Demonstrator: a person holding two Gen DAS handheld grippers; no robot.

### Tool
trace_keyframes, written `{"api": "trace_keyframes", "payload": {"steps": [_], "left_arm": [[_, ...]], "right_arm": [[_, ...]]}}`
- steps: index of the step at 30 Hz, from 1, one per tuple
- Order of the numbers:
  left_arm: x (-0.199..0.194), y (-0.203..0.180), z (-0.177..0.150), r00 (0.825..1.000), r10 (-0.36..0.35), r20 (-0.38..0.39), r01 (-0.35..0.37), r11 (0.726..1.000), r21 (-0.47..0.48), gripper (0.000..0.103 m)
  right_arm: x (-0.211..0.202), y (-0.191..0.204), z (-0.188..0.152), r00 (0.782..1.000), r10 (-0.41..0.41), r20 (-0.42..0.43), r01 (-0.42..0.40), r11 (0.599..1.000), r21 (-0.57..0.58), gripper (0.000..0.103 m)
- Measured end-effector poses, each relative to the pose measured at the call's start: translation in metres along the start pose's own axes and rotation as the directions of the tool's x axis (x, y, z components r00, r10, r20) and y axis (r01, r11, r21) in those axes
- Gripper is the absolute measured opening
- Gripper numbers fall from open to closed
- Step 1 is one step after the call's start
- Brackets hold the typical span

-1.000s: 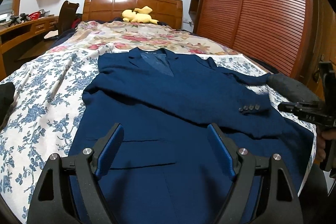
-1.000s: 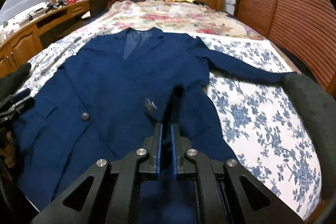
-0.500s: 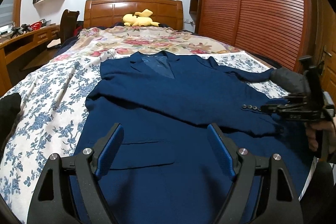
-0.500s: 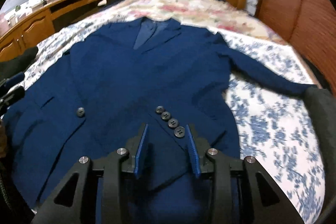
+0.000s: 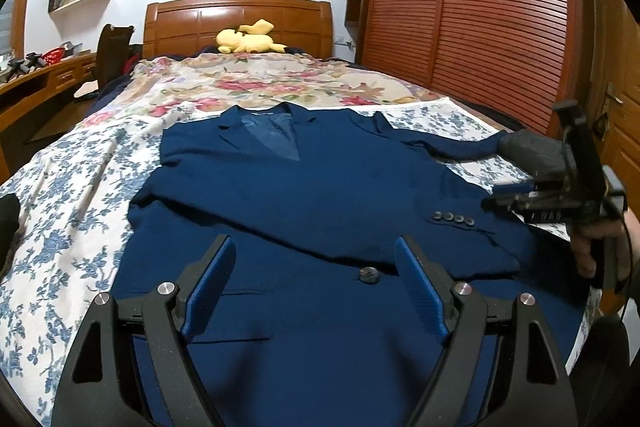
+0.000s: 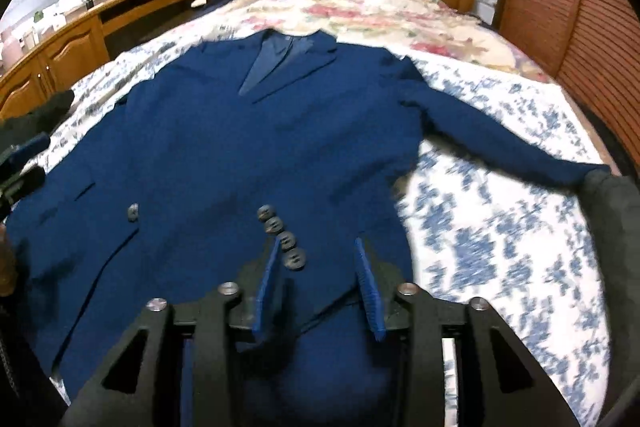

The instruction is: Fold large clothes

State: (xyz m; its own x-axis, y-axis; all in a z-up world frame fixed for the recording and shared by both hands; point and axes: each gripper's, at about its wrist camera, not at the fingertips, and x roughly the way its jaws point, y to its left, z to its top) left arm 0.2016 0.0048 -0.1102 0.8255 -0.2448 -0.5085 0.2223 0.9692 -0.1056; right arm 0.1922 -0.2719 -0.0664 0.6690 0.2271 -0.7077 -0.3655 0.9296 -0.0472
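A navy blazer point(image 5: 320, 187) lies face up on the bed, collar toward the headboard. One sleeve is folded across its front and ends in a cuff with a row of buttons point(image 5: 454, 219). The other sleeve point(image 6: 500, 147) stretches out to the right over the floral sheet. My left gripper point(image 5: 314, 251) hovers open above the blazer's lower front with nothing between its fingers. My right gripper point(image 6: 318, 247) is over the folded cuff point(image 6: 280, 235) with its jaws opening, and the pads do not press the cloth. From the left wrist view it shows at the right point(image 5: 520, 201), held by a hand.
A yellow plush toy point(image 5: 248, 39) lies by the wooden headboard point(image 5: 240, 15). A grey padded object point(image 6: 608, 195) sits at the bed's right edge beside the outstretched sleeve. A wooden desk point(image 6: 80, 39) and a chair stand to the left, and slatted wardrobe doors point(image 5: 480, 7) to the right.
My right gripper went from shut on the sleeve cuff to jaws apart, leaving the cuff lying on the blazer's front. Both grippers drew back a little toward the foot of the bed.
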Motion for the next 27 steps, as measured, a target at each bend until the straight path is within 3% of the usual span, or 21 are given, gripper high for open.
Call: {"api": "trace_keyframes", "payload": {"steps": [4,14,25,27], "left_arm": [[0.003,-0.007,0.000,1.000,-0.019,-0.007,0.019,1.000,0.011,0.083],[0.011,-0.016,0.001,1.000,-0.025,-0.015,0.025,0.999,0.028,0.083],[0.017,-0.014,-0.001,0.999,-0.023,-0.032,0.023,0.999,0.024,0.083],[0.019,-0.014,-0.001,0.999,-0.024,-0.038,0.025,0.999,0.023,0.083]], "right_arm": [[-0.014,-0.026,0.002,0.998,-0.058,0.026,0.058,0.998,0.006,0.061],[0.004,-0.110,0.022,0.967,-0.253,-0.022,0.254,0.967,0.027,0.062],[0.071,-0.140,0.058,0.943,-0.319,-0.091,0.319,0.948,-0.012,0.062],[0.083,-0.146,0.062,0.940,-0.324,-0.103,0.323,0.946,-0.022,0.065]]}}
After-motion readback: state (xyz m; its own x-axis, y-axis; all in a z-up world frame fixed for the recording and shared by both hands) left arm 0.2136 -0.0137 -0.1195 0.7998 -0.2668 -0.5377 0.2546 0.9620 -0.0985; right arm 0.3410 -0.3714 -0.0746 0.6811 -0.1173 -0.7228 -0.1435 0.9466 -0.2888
